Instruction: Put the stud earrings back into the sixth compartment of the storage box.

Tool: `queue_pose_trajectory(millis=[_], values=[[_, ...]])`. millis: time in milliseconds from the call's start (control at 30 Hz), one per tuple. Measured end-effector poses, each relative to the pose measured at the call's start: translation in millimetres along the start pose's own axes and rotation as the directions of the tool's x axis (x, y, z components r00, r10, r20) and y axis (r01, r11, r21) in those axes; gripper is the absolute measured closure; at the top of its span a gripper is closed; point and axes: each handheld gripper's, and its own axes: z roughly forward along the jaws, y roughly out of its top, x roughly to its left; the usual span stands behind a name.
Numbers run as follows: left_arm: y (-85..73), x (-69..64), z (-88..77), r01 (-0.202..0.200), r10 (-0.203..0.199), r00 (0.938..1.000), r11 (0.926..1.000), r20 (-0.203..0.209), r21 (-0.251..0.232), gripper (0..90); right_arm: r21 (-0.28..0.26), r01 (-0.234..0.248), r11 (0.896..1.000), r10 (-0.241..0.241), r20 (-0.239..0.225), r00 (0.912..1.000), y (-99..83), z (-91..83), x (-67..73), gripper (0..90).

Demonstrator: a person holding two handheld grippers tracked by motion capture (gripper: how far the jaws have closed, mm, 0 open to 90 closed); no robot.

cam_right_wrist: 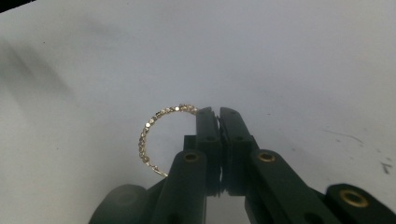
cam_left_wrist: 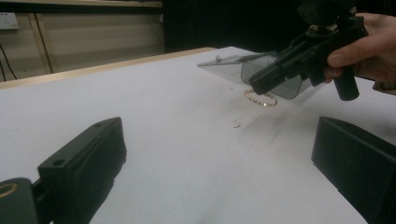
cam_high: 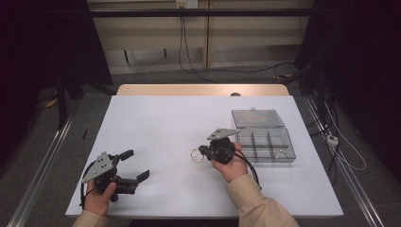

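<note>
A thin gold beaded bracelet (cam_right_wrist: pixel 152 125) is pinched at one point of its loop by my right gripper (cam_right_wrist: pixel 217 112), which is shut on it. From above, the bracelet (cam_high: pixel 196 155) hangs off the right gripper's (cam_high: pixel 203 151) tips, low over the white table, just left of the box. In the left gripper view the right gripper (cam_left_wrist: pixel 256 86) points down-left with the bracelet (cam_left_wrist: pixel 261 99) beneath its tip. My left gripper (cam_high: pixel 137 164) rests at the front left of the table, open with nothing between its fingers (cam_left_wrist: pixel 84 158).
A clear plastic compartment box (cam_high: pixel 289 150) stands to the right of the right hand, its lid (cam_high: pixel 257 118) folded open toward the back. The white table top (cam_high: pixel 161 123) has a wooden strip along its far edge. Cables trail on the floor behind.
</note>
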Motion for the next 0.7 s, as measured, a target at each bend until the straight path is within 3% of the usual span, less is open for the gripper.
queue_pose_trajectory(millis=[200, 700], values=[[0.0, 0.5, 0.4, 0.000, 0.000, 1.0000, 1.0000, 0.000, 0.000, 2.8, -0.016, -0.030, 0.999, 0.030, 0.004, 0.9996, -1.9, -13.6, -11.6, 87.6], [-1.2, 0.3, 0.2, 0.004, -0.004, 1.0000, 1.0000, 0.002, 0.005, 2.8, -0.031, -0.052, 0.998, 0.053, 0.035, 0.9980, -6.5, -39.0, -33.1, 87.6]])
